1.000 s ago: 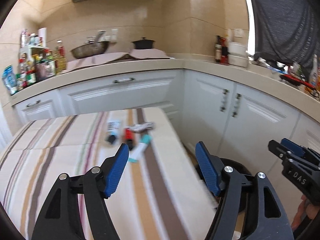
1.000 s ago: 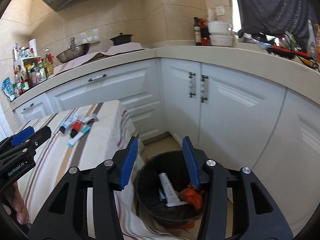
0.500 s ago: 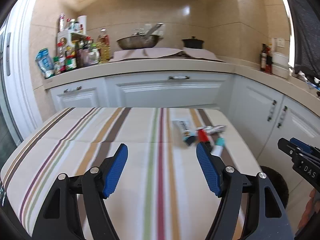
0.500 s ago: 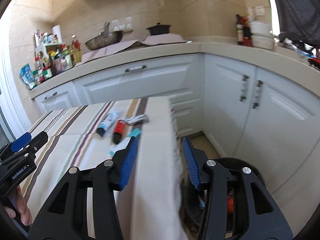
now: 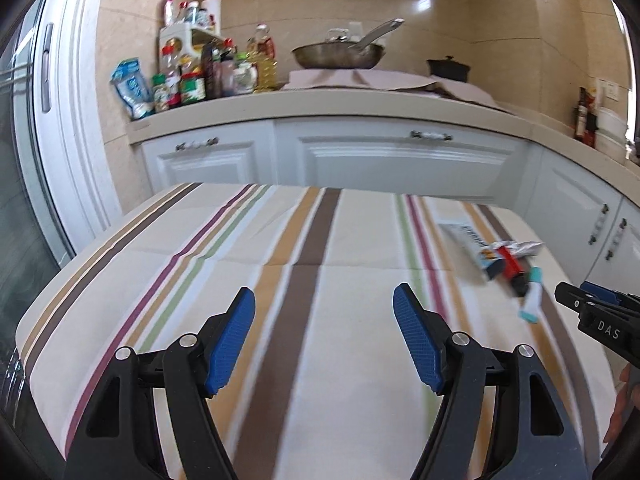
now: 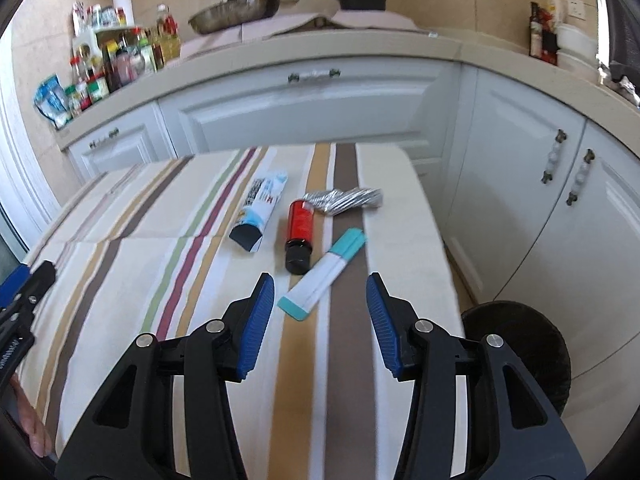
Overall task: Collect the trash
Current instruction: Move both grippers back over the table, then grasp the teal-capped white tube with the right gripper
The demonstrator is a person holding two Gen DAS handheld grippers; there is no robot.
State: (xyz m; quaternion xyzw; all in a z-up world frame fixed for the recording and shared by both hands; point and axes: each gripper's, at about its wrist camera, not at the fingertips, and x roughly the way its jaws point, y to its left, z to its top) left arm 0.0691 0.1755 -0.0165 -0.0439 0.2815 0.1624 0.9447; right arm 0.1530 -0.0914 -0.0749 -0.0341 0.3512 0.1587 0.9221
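Trash lies in a loose cluster on the far right part of a table covered by a striped cloth (image 6: 120, 264), a matte fabric of cream with brown, tan, maroon and green bands and a crease across its middle. Farthest left is a flattened tube (image 6: 259, 209), white with a dark crimped near end, its long axis running near to far with a slight lean to the right. Just right of it lies a small red bottle (image 6: 299, 234), glossy and cylindrical, black cap toward the near side, its axis almost straight near to far. Beyond the bottle lies a crinkled silver foil wrapper (image 6: 344, 200), stretched left to right. Nearest is a flat white box (image 6: 323, 276) with teal ends, long and thin, slanting from near left to far right; it seems not to touch the bottle, though blur makes this unsure.

The right gripper (image 6: 320, 312) hangs over the cloth just short of the box's near end, its ribbed blue pads spread with nothing between them. The left gripper (image 5: 324, 332) hovers over bare cloth to the left, pads spread wider, also empty. Below the table's right edge stands a round black bin (image 6: 520, 344).
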